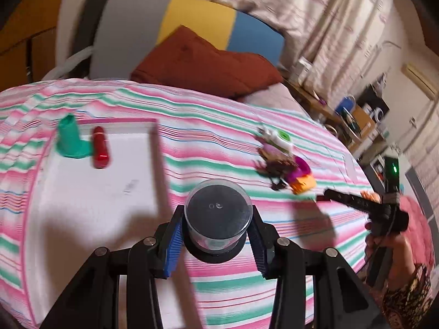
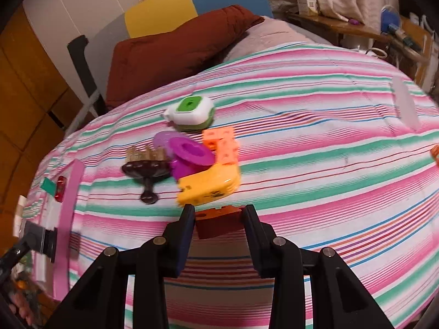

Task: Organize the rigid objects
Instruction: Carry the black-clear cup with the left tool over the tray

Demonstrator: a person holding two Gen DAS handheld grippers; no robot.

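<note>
On the bed (image 1: 205, 126), the tray (image 1: 131, 164) holding 2 items lies left of the toy pile (image 1: 285, 164).

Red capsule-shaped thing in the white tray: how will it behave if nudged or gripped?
The red capsule looks rounded and glossy, so it probably rolls across the flat tray when nudged. Its shiny surface may slip between pads. It seems rigid and small, likely light.

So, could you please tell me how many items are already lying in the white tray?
2: a green cone-shaped piece at the white tray's far left corner, and a red capsule-shaped piece lying just right of it. The tray's near end is out of view, so more could be hidden.
</note>
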